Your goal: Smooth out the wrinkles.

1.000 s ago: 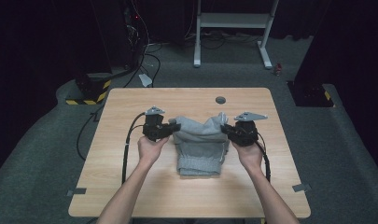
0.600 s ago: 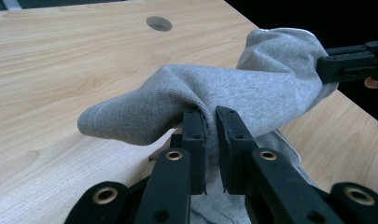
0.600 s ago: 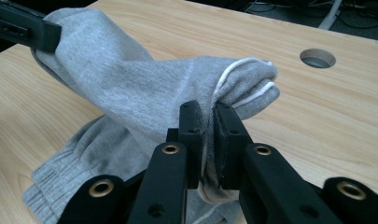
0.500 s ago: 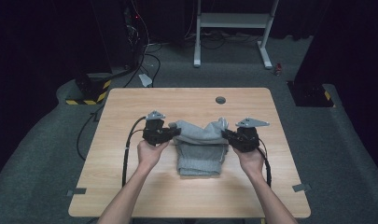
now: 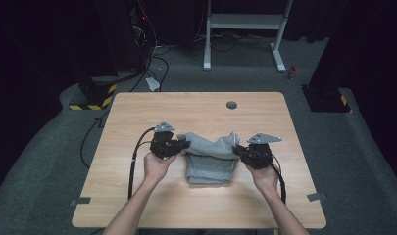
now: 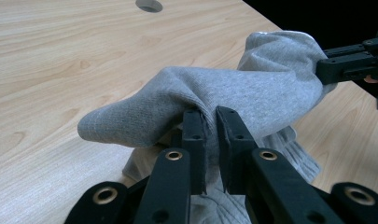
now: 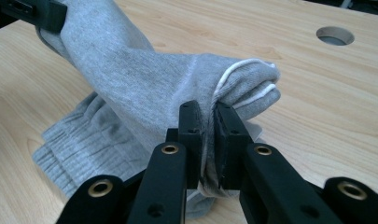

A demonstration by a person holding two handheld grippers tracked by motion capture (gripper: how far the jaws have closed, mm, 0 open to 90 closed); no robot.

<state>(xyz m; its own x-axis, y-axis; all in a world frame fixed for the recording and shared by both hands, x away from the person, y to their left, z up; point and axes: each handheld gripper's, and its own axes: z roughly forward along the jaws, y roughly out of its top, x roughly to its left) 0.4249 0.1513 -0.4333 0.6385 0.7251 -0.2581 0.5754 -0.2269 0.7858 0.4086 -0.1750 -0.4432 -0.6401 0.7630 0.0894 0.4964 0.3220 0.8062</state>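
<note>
1. The room was dark, with grey carpet [image 5: 362, 147] around the table, black cables [image 5: 152, 58] trailing at 11 o'clock and a white metal frame [image 5: 245, 29] at 12 o'clock.
2. The table [image 5: 137, 112] was a rectangle of pale wood-grain laminate with rounded corners and a round cable hole [image 5: 231, 105] near its far edge, at 12 o'clock from the cloth.
3. A grey knitted garment [image 5: 208, 161] lay near the table's middle, soft and finely ribbed; its lower part rested flat while its upper edge was lifted in a sagging fold between the two grippers.
4. The left gripper [image 5: 185, 144], black and angular, sat at 9 o'clock of the garment; its jaws were clenched on a pinch of the grey fabric [image 6: 252, 98].
5. The right gripper [image 5: 236, 149], at 3 o'clock, was likewise clamped on the cloth, beside a hem with white stitching [image 7: 242, 79].
</note>
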